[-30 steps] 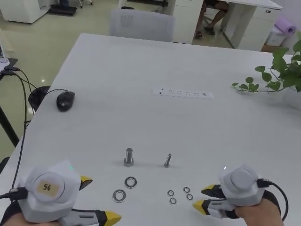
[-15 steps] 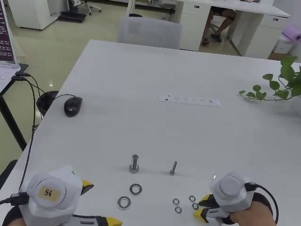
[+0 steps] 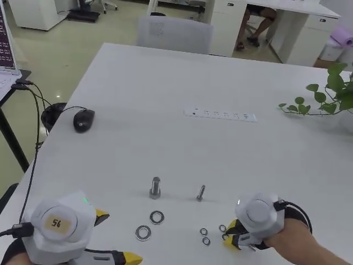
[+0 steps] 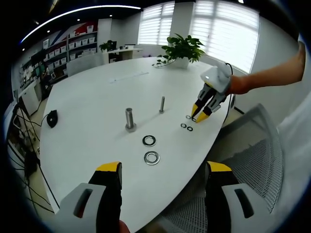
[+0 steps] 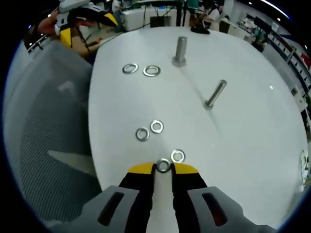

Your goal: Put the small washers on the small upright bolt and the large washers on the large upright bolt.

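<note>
The large bolt [image 3: 155,187] and the small bolt [image 3: 201,192] stand upright on the white table [image 3: 165,110]. Two large washers [image 3: 156,217] [image 3: 143,232] lie in front of the large bolt. Several small washers [image 3: 203,232] lie in front of the small bolt. My right gripper [image 3: 227,237] is at their right edge. In the right gripper view its fingertips [image 5: 141,169] pinch one small washer [image 5: 163,166] flat on the table, with another [image 5: 178,156] just beyond. My left gripper [image 4: 164,167] hangs open and empty at the near edge, short of the large washers [image 4: 152,158].
A black mouse [image 3: 83,120] with its cable lies at the table's left. A white power strip [image 3: 220,115] sits mid-table, a potted plant [image 3: 331,96] at the right edge, a grey chair [image 3: 174,33] at the far side. The near table edge is close under both grippers.
My right gripper has moved left up to the small washers and its jaws have narrowed around one. The left gripper has stayed put. The head camera has shifted a little.
</note>
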### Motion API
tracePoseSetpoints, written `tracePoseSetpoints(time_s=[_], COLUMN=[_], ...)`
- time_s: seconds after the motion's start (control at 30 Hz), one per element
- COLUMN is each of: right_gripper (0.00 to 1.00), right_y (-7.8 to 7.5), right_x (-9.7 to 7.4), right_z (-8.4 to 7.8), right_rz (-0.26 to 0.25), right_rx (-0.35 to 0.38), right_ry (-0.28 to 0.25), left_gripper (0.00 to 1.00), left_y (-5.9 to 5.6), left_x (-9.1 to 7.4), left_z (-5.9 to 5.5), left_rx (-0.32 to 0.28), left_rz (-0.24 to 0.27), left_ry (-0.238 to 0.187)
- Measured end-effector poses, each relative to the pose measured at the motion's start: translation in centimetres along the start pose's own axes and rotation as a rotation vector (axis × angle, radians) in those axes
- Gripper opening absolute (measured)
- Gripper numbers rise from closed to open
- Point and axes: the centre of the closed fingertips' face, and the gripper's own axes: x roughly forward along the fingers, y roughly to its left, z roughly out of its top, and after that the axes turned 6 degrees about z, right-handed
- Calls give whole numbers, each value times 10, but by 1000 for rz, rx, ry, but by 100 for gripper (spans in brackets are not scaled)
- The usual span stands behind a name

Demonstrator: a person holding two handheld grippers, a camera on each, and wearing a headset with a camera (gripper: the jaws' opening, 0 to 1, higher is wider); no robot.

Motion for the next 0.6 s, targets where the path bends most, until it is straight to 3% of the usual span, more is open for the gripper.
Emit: tracePoseSetpoints(time_s=[0.13, 0.27, 0.33, 0.5, 0.6], right_gripper=[15, 15, 15, 22, 20], right_y=[-1, -1, -1, 7, 4], right_x=[0, 0, 0, 0, 0], right_z=[-1, 0, 0, -1, 0], right_rz=[-3, -19, -14, 50, 69], right_rx=[3, 58, 52, -103, -124], right_ry=[1, -38, -41, 15, 37], left_gripper=[69, 69, 69, 69, 69], left_y=[0, 1, 1, 3, 4], left_x=[0, 0, 1, -1, -2], left_z=[0, -1, 0, 0, -2], left_rx=[0, -3, -3, 3, 3], left_rz=[2, 5, 5, 7, 8], left_ry=[1, 1, 2, 0, 7])
